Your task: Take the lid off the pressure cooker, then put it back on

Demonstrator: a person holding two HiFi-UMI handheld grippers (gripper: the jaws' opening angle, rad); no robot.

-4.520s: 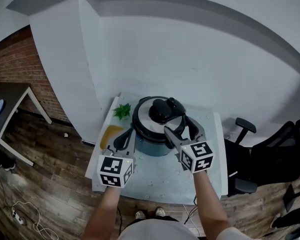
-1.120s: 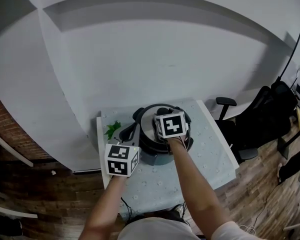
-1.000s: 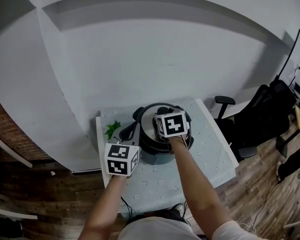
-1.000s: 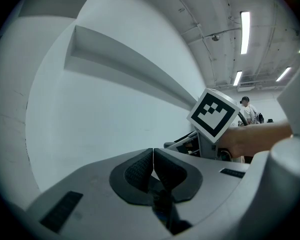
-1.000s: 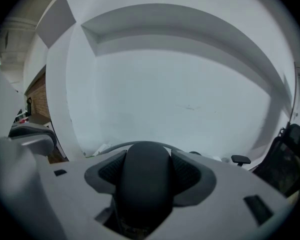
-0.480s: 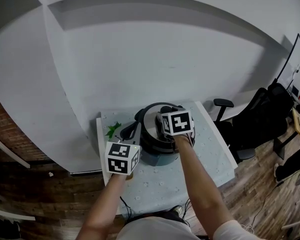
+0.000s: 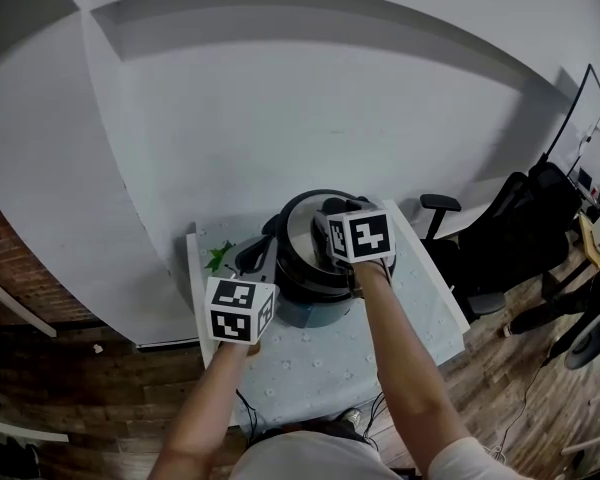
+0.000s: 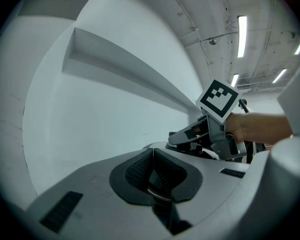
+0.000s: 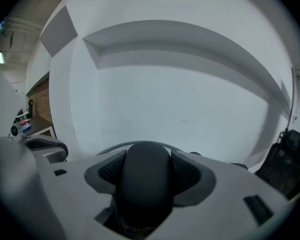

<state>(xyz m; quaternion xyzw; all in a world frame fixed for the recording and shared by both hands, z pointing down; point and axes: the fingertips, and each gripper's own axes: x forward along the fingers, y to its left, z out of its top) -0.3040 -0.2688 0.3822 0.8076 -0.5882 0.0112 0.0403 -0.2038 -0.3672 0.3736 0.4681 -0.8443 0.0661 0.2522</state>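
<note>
Both arms reach forward, a gripper in each hand.
The left gripper [image 8: 152, 176] has its jaws pressed together; the right gripper [image 7: 332, 230], held higher and further forward, is clamped round the lid handle [image 9: 142, 179].

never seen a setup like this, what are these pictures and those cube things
No robot here: a person holds a hand-operated two-jaw gripper in each hand; the marker cubes are part of them. The head view looks down from the person's head; the other two cameras ride on the grippers, looking along their jaws. On the pale table stand a pressure cooker and a green leafy sprig. The right gripper is shut on the lid's black knob. The left gripper is shut beside the cooker; whether it pinches anything I can't tell.
</note>
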